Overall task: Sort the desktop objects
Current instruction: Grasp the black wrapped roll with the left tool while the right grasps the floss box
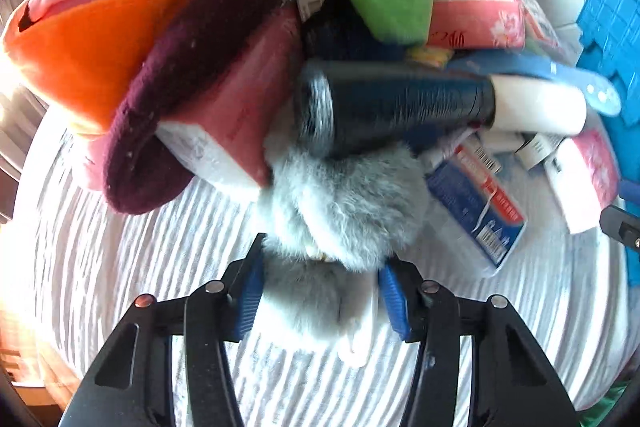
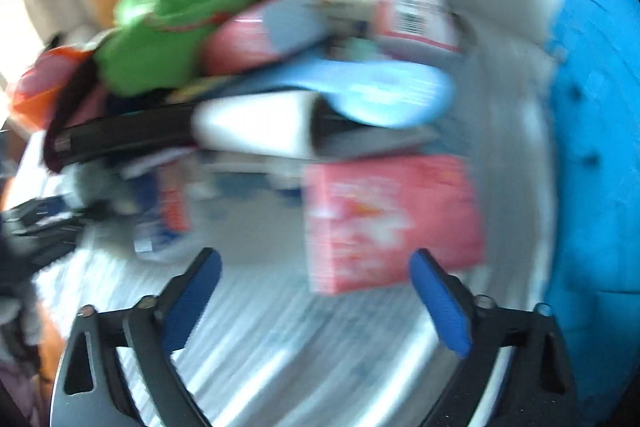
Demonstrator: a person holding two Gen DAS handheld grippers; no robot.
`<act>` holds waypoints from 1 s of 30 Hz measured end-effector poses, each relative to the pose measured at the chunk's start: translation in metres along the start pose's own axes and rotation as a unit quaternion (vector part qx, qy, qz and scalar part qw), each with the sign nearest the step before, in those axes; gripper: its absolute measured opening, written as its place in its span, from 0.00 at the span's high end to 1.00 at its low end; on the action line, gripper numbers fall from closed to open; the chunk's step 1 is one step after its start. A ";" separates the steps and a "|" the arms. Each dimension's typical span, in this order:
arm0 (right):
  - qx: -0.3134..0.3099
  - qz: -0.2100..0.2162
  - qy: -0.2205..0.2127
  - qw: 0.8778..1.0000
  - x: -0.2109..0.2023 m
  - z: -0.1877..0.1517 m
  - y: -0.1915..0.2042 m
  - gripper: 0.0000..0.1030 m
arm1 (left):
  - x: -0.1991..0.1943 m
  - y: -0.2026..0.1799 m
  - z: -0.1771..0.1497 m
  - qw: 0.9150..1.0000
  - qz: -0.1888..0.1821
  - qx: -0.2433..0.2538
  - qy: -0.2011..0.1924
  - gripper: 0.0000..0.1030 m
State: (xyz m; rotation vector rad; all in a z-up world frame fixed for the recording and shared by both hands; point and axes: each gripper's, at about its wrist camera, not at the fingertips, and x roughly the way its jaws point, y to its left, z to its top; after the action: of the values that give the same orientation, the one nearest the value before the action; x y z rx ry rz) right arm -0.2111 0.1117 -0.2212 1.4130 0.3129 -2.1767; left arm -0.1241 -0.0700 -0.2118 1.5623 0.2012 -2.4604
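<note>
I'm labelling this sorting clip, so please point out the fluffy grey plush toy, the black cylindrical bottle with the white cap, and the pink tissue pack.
Fluffy grey plush toy (image 1: 340, 195), left wrist view, middle of its fur.
Black cylindrical bottle with white cap (image 1: 400, 107), left wrist view, its black body.
Pink tissue pack (image 2: 392, 219), right wrist view, its front face.

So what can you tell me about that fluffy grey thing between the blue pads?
The fluffy grey fur item looks soft and long-haired, lying on the white ribbed cloth at the pile's near edge. Its lower end sits between the left gripper's blue pads, which press its sides. A black cylinder rests across its top. What it is, I cannot tell.
</note>
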 end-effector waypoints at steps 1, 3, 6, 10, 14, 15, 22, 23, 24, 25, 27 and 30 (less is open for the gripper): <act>-0.008 0.007 0.003 1.000 0.004 -0.001 0.013 0.15 | 0.002 -0.002 0.002 1.000 -0.007 0.000 0.003 0.50; -0.028 0.016 0.011 0.999 0.017 0.001 0.033 0.15 | 0.006 -0.006 0.008 1.000 -0.015 -0.004 0.002 0.49; -0.042 0.030 0.020 0.998 0.037 0.005 0.056 0.15 | 0.011 -0.016 0.020 1.000 -0.006 0.009 -0.004 0.46; -0.060 0.030 0.029 0.997 0.059 0.011 0.078 0.18 | 0.005 -0.015 0.016 1.000 -0.012 0.019 -0.010 0.58; -0.068 0.035 0.032 0.997 0.059 0.007 0.093 0.40 | -0.012 -0.010 -0.003 1.000 -0.024 0.015 -0.009 0.72; -0.068 0.034 0.034 0.997 0.056 0.004 0.093 0.40 | -0.017 -0.008 -0.009 0.999 -0.033 0.010 -0.009 0.76; -0.033 0.029 0.069 0.997 0.032 -0.038 0.065 0.40 | -0.006 0.014 -0.054 0.999 -0.039 0.012 0.015 0.77; -0.028 0.026 0.071 0.997 0.029 -0.042 0.060 0.40 | -0.006 0.014 -0.062 0.999 -0.040 0.015 0.018 0.77; -0.023 0.024 0.071 0.997 0.026 -0.045 0.056 0.40 | -0.005 0.013 -0.058 0.999 -0.043 0.014 0.018 0.77; -0.020 0.021 0.071 0.997 0.025 -0.046 0.052 0.40 | -0.007 0.016 -0.052 0.999 -0.044 0.009 0.014 0.77; -0.015 0.015 0.070 0.997 0.022 -0.046 0.048 0.40 | -0.019 0.020 -0.052 0.999 -0.051 0.001 0.004 0.77; -0.013 0.010 0.065 0.998 0.018 -0.045 0.046 0.40 | -0.038 0.011 -0.039 0.999 -0.039 0.013 -0.025 0.77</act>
State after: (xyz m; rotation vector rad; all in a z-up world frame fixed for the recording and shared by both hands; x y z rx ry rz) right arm -0.1574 0.0885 -0.2527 1.5396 0.3690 -2.0619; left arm -0.0717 -0.0674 -0.1935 1.5294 0.2256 -2.5680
